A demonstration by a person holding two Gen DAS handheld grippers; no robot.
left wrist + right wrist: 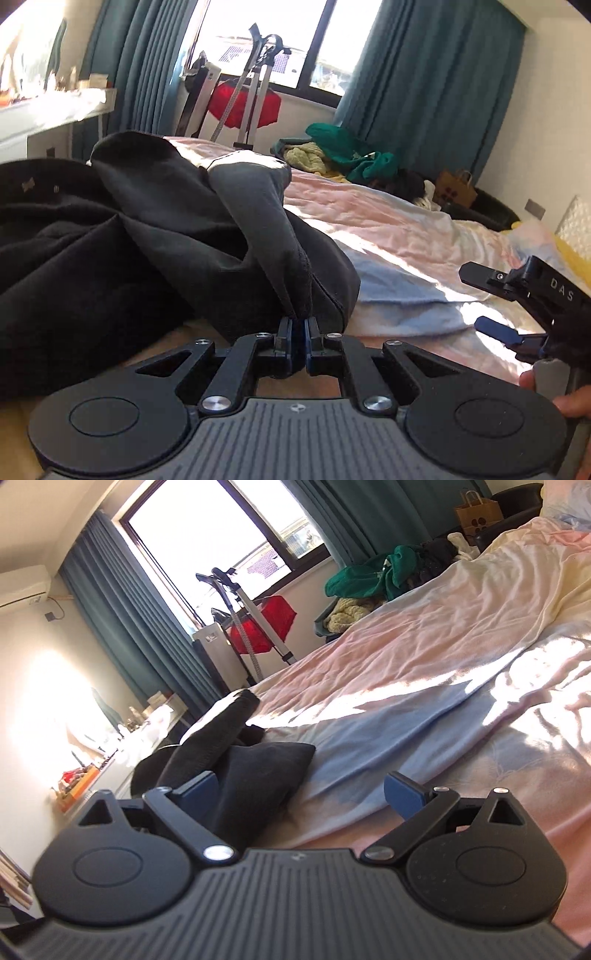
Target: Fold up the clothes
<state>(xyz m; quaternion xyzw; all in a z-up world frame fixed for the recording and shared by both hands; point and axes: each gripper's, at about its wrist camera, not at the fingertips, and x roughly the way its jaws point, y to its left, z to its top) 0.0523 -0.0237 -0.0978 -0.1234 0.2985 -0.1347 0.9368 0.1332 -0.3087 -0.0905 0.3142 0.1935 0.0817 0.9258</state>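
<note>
Lying bunched on the pink bedsheet (pixel 424 635), the black garment (pixel 155 236) has a fold pinched between the closed jaws of the left gripper (pixel 298 330). Just right of it, the right gripper (pixel 308 794) hovers with jaws wide and empty over a pale blue cloth (pixel 369 738).

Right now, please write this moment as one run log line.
step: folding | left gripper: shut on dark garment | right gripper: open, empty | surface: bed sheet
</note>
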